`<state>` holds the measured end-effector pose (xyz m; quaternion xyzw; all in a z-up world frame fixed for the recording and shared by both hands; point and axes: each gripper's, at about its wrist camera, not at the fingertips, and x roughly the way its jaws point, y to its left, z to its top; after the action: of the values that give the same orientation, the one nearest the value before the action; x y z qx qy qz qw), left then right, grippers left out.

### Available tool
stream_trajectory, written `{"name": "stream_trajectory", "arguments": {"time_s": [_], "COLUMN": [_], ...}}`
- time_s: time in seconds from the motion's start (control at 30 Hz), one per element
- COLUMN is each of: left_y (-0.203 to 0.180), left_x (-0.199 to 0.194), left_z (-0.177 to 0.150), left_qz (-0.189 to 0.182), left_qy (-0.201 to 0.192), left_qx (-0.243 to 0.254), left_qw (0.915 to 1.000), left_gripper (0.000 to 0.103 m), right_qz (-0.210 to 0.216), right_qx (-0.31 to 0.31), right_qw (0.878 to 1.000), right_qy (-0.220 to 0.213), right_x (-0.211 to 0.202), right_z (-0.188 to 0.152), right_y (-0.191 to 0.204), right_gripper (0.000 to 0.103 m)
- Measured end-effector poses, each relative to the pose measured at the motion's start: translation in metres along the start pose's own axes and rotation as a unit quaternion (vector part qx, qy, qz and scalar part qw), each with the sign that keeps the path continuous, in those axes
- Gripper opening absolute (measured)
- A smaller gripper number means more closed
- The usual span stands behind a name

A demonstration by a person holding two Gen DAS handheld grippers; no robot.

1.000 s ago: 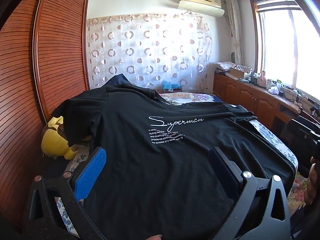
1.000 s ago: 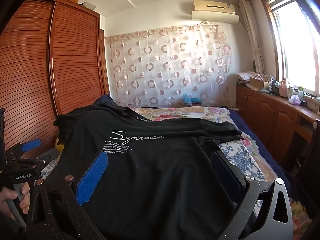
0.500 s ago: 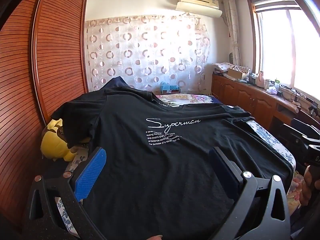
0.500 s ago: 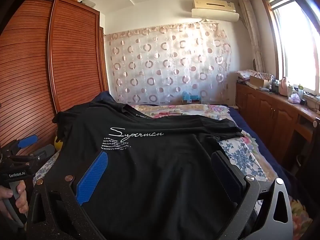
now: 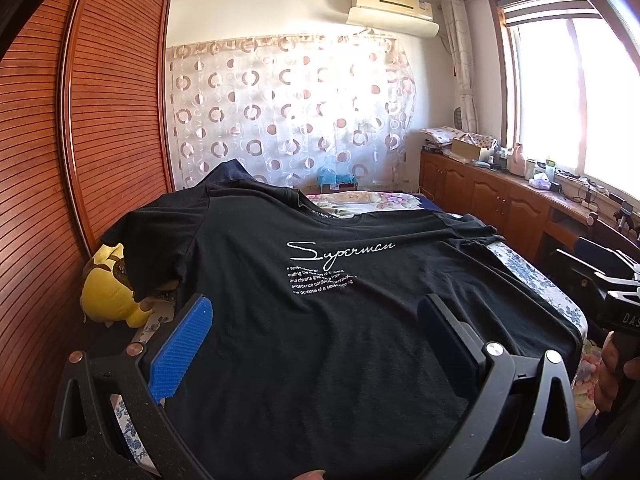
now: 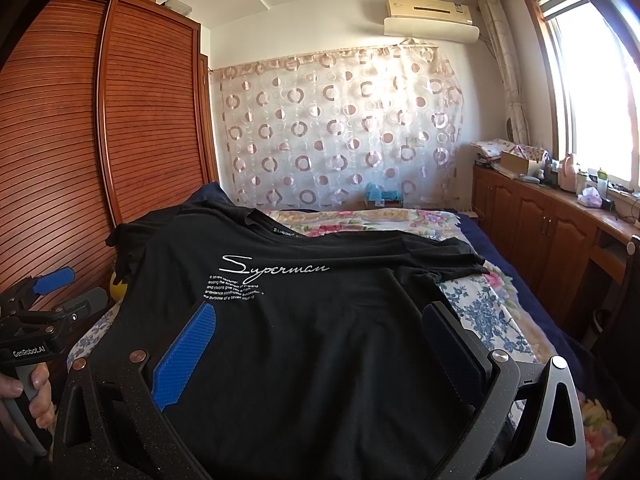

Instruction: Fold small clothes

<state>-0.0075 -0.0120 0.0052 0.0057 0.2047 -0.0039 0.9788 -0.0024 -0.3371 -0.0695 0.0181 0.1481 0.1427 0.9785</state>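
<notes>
— While spread face-up over the floral-print bed, lies flat: black cotton T-shirt with white script lettering, hem nearest both cameras, collar toward the circle-patterned curtain.

— Fingers?

— Left gripper and right gripper both spread wide, blue pads clear of the cloth, grasping nothing.

— Step in hand?

— Probably lining up for a first fold; nothing pinched yet.

— Next?

— Likely lowering to the hem corners or side seams, closing on one layer each, lifting evenly. Worth minding the left sleeve draped over a yellow plush toy beside the slatted wooden wardrobe.
</notes>
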Motion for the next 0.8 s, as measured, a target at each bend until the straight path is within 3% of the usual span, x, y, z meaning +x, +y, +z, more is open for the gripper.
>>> {"name": "stream_trajectory", "arguments": {"time_s": [0.8], "left_y": [-0.0005], "left_x": [0.0015], "left_z": [-0.0024], "left_qz": [-0.004], "left_qy": [0.005], "left_qx": [-0.004], "left_qw": [1.0000], "left_gripper": [0.103], "right_qz": [0.004], "right_qx": [-0.004], "right_qw": [1.000], "right_qy": [0.002], "right_x": [-0.0024], "right_z": [-0.0003], "right_y": [-0.0011], "right_gripper": [0.103]}}
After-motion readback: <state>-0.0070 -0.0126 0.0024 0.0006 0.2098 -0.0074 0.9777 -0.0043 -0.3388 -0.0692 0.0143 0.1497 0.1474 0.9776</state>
